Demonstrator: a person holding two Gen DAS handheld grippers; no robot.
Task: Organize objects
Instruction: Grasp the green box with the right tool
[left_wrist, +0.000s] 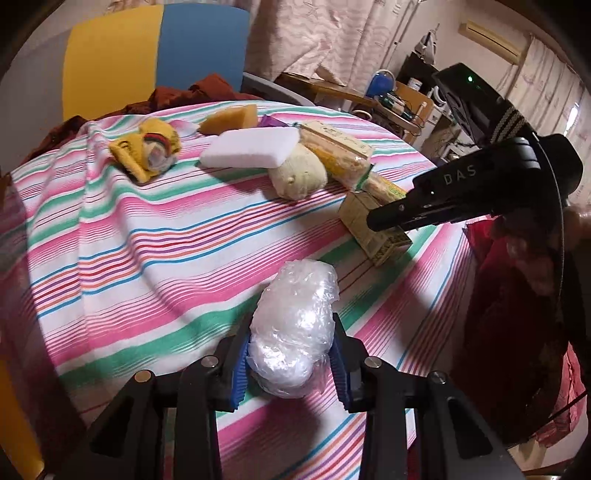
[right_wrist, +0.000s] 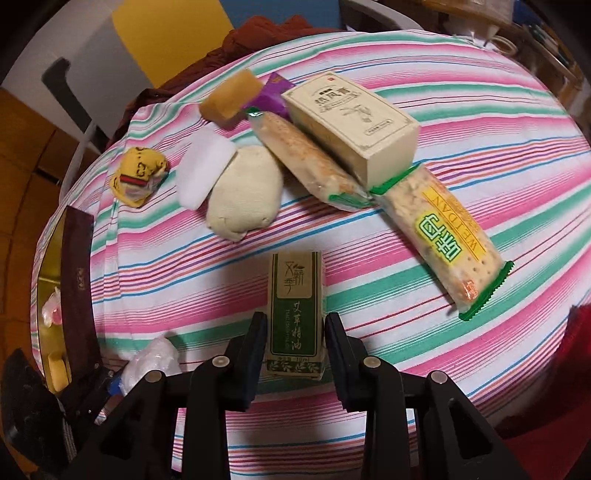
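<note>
Round table under a striped cloth (left_wrist: 147, 236), pink, green and white. The left gripper (left_wrist: 291, 354) was clamped on a crumpled wad of clear plastic wrap (left_wrist: 295, 325), blue pads pressed into both sides, the wad held over the near edge of the cloth.

The right gripper (right_wrist: 295, 339) had its fingers on either side of a small green-and-cream box (right_wrist: 297, 314) that lay on the cloth. The pads looked to be touching its sides, though I could not tell how firmly they gripped.

Further back sat a loose cluster: a yellow rolled sock (right_wrist: 140, 177) off to the left, a white foam block (right_wrist: 205, 166) leaning on a cream sock bundle (right_wrist: 243, 192), an orange sponge (right_wrist: 231, 96), a larger cream carton (right_wrist: 351, 122) resting across a cracker packet (right_wrist: 306, 158), and a second cracker packet (right_wrist: 447, 236) nearest the right side.

An open dark box with a gold lining (right_wrist: 70, 295) stood at the table's left edge.
</note>
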